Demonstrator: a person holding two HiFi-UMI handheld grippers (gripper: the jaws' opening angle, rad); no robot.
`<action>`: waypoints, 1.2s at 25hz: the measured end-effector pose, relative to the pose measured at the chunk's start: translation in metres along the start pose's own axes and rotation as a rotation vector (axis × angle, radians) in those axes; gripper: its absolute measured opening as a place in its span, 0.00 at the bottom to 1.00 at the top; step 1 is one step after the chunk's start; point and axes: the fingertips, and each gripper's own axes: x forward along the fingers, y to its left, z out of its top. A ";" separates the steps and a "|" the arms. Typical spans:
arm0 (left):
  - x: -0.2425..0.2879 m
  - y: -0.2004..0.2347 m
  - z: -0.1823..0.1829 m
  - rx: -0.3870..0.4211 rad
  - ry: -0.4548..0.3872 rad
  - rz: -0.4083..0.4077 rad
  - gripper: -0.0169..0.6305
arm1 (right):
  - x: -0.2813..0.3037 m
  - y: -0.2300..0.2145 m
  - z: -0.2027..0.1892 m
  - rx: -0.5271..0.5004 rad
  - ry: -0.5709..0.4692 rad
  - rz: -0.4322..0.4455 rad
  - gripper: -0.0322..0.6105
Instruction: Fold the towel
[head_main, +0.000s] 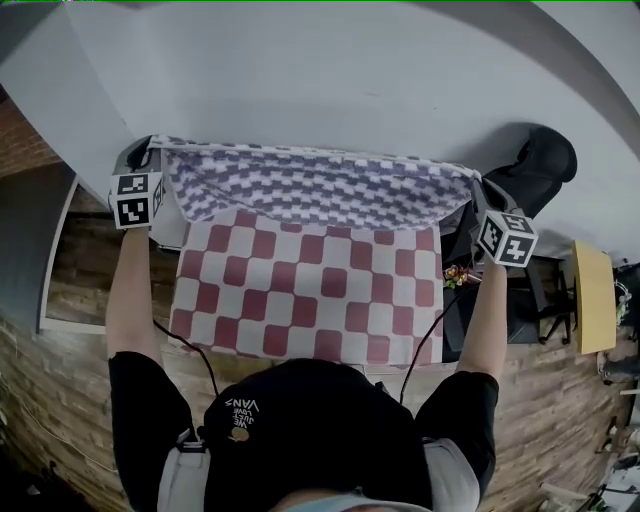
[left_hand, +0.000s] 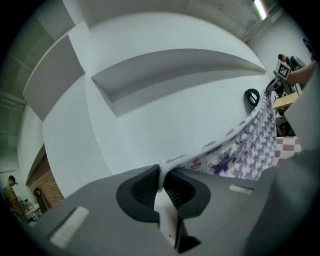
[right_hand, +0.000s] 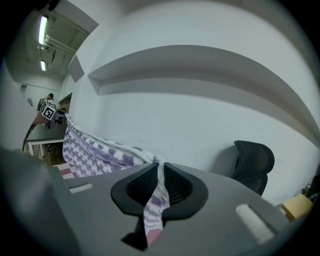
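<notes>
two top corners of towel (head_main: 310, 270) pinched: one in left gripper (left_hand: 161, 182), jaws narrowed onto it; other in right gripper (right_hand: 160, 182), jaws likewise clamped. held aloft, stretched between both, hanging before white wall (head_main: 350, 80).

Left claw (left_hand: 161, 186) pinches the towel (left_hand: 250, 145) corner — cloth stretched rightward.

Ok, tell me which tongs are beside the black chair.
The right tongs, by the chair; the left tongs hold the far towel corner.
</notes>
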 end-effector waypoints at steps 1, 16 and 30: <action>-0.003 -0.001 -0.003 0.010 -0.002 -0.001 0.05 | 0.000 0.000 -0.001 0.007 -0.007 0.002 0.12; -0.150 -0.062 -0.138 0.032 0.107 -0.107 0.05 | -0.122 0.057 -0.158 0.143 0.189 -0.011 0.12; -0.249 -0.131 -0.251 0.094 0.264 -0.274 0.05 | -0.238 0.099 -0.321 0.327 0.457 -0.091 0.12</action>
